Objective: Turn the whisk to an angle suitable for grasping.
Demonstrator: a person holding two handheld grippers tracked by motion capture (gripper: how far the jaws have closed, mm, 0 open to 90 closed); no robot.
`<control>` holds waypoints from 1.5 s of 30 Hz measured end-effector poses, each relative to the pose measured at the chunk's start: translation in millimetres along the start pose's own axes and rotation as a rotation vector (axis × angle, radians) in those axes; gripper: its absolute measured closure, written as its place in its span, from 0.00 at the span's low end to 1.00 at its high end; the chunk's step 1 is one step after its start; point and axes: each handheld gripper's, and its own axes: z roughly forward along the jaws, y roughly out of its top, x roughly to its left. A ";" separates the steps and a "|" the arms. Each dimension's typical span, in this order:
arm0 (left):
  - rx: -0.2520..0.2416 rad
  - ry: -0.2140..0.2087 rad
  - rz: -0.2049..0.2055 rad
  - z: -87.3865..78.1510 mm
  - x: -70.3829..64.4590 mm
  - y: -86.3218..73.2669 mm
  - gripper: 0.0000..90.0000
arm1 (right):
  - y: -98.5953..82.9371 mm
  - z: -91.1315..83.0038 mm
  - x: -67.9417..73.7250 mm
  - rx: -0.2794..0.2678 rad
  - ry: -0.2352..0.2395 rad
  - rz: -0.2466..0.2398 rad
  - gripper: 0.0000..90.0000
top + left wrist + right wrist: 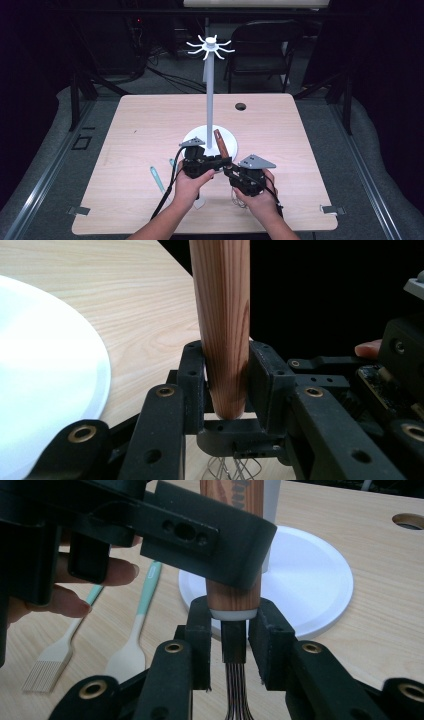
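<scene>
Whisk (221,144), wooden-handled, stands nearly upright over the near middle of the counter (130,125), wires pointing down, held by both tongs. Right tongs (234,630) pinch the narrow neck just under the handle, likely to steady it; left tongs (227,382) are pressed against the handle higher up. A brush (60,645) and a spatula (132,645) lie to the left. Beyond stands the white rack (210,95), probably where the whisk will hang.
</scene>
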 end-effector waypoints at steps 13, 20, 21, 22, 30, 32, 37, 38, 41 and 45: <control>-0.002 0.002 0.004 1.6 -1.9 -2.8 0.80 | 0.2 -0.7 0.0 -0.013 -0.005 0.008 0.79; 0.004 -0.015 -0.006 1.6 -0.4 -1.1 0.81 | 0.9 -2.7 -1.6 -0.025 0.012 0.014 0.73; 0.005 -0.015 -0.007 1.6 -0.4 -1.1 0.81 | 0.9 -2.8 -1.7 -0.027 0.013 0.015 0.72; 0.004 -0.018 -0.008 1.5 -0.3 -0.9 0.81 | 0.9 -2.8 -1.7 -0.027 0.013 0.015 0.72; 0.009 -0.025 0.006 -0.3 -2.8 3.5 0.81 | 1.8 -1.9 -2.4 -0.012 0.033 0.020 0.62; 0.011 -0.022 0.013 -1.2 -3.4 5.2 0.81 | 2.3 -1.9 -2.7 -0.008 0.039 0.024 0.60; 0.010 -0.016 0.033 -5.1 -4.7 10.6 0.81 | 3.1 -2.4 -4.0 -0.005 0.040 0.031 0.56; 0.010 -0.016 0.033 -5.1 -4.7 10.6 0.81 | 3.1 -2.4 -4.0 -0.005 0.040 0.031 0.56; 0.010 -0.004 0.062 -8.1 -5.8 16.2 0.81 | 3.7 -3.9 -4.7 -0.014 0.044 0.028 0.52; 0.020 0.010 0.091 -11.8 -7.5 23.3 0.81 | 5.3 -6.1 -4.1 -0.027 0.047 0.021 0.48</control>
